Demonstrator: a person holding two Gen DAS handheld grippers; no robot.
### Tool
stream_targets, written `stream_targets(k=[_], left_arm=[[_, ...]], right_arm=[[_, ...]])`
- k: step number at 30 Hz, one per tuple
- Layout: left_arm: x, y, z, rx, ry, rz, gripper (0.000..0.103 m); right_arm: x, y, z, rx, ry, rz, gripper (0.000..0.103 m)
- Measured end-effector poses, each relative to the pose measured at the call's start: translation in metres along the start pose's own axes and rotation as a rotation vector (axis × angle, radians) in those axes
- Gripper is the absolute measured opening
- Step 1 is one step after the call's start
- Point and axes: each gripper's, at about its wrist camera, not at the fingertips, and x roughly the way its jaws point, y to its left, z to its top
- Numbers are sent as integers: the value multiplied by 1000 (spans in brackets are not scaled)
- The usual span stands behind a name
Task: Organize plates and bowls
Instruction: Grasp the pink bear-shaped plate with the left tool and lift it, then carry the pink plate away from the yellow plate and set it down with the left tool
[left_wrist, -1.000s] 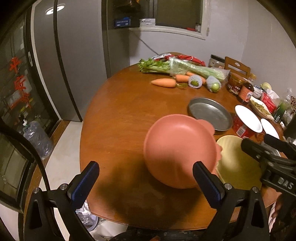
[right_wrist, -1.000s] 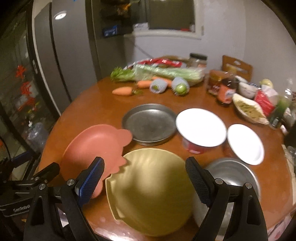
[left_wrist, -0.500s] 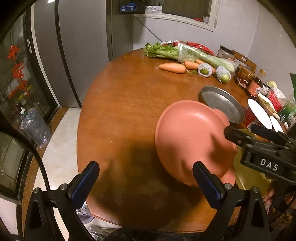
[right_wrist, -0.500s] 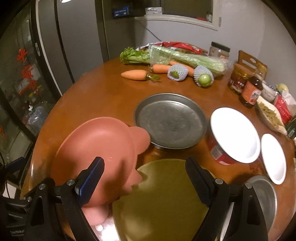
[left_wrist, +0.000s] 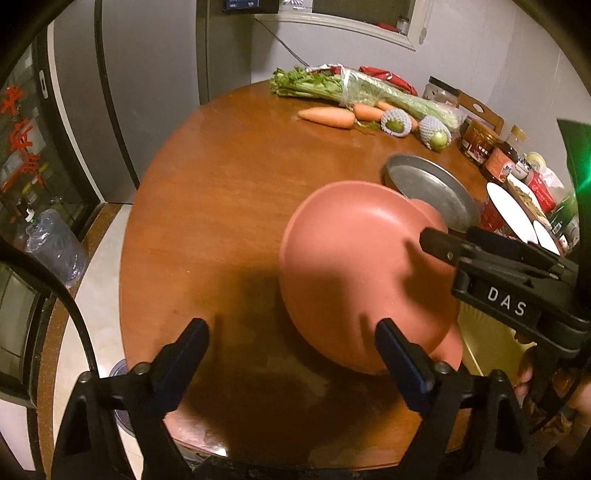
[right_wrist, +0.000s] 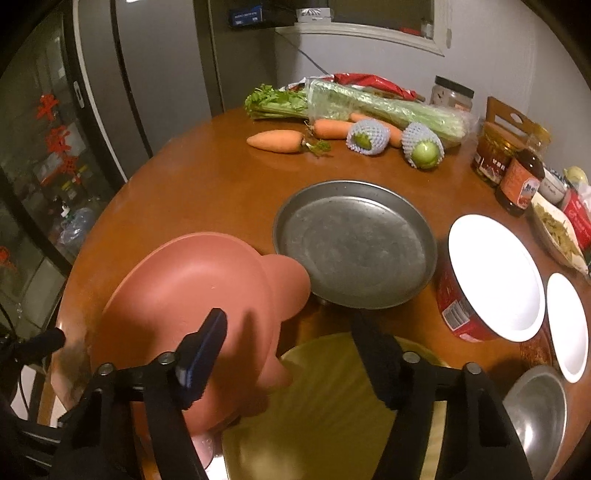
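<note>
A pink eared plate (left_wrist: 354, 266) lies near the table's front edge; it also shows in the right wrist view (right_wrist: 192, 295). Its right edge overlaps a yellow plate (right_wrist: 332, 406). My left gripper (left_wrist: 291, 354) is open and empty, its right finger (left_wrist: 399, 362) over the pink plate's near rim. My right gripper (right_wrist: 291, 350) is open, straddling the pink plate's ear and the yellow plate's far rim. Its body shows in the left wrist view (left_wrist: 509, 291) above the pink plate's right side. A grey metal plate (right_wrist: 354, 243) sits behind.
White-topped red bowl (right_wrist: 495, 280), small white plate (right_wrist: 567, 325) and steel bowl (right_wrist: 535, 410) stand at the right. Carrots (right_wrist: 275, 141), celery (right_wrist: 369, 105), netted fruit (right_wrist: 423, 146) and jars (right_wrist: 517, 182) line the round wooden table's (left_wrist: 221, 206) far side.
Both grippers have moved forward and lower toward the plates. My right gripper's jaws have narrowed and now sit over the pink plate's ear.
</note>
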Motion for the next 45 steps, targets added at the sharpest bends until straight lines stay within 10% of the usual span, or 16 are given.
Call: stream_targets(k=[10, 45], left_arm=[[10, -5, 0, -9, 23, -66, 53], [36, 22, 50, 45, -9, 18, 48]], right_arm=[[7, 11, -1, -44, 13, 61, 26], [-8, 48, -18, -43, 26, 112, 27]])
